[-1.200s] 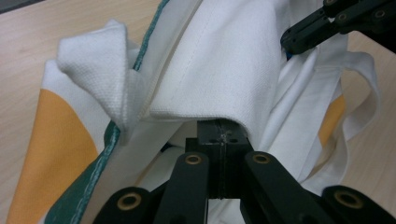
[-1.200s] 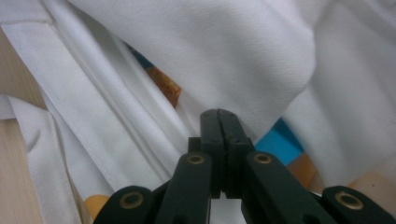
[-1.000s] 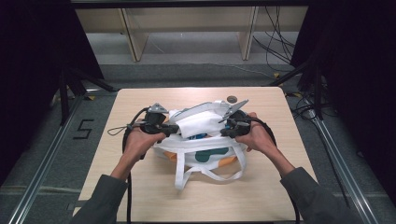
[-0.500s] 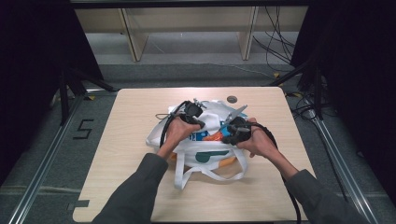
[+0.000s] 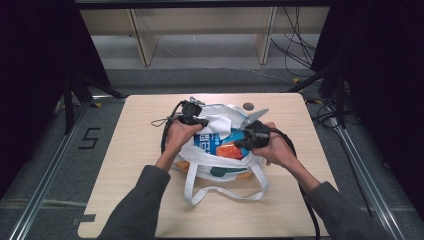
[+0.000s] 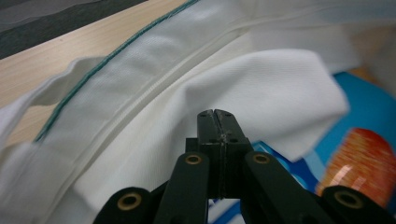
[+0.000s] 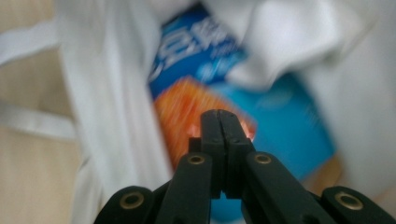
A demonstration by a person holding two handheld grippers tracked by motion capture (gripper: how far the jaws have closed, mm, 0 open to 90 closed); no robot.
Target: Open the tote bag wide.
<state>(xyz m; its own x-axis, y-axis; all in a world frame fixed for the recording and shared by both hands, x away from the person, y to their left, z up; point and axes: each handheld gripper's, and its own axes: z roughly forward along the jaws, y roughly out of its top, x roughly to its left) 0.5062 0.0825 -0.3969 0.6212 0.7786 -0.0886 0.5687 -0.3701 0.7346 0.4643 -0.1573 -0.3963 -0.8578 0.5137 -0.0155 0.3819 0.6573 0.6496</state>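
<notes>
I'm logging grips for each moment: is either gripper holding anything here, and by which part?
Nothing is held. The left gripper and right gripper both have their jaws shut together with nothing between them, poised over the open white bag.

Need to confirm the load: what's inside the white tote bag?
Inside the white tote bag: a blue package and an orange packet. A fold of the bag's cloth covers part of the blue package; anything beneath is hidden.

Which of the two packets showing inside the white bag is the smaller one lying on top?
The orange packet. It lies on top of the larger blue packet, closer to the right tool.
</notes>
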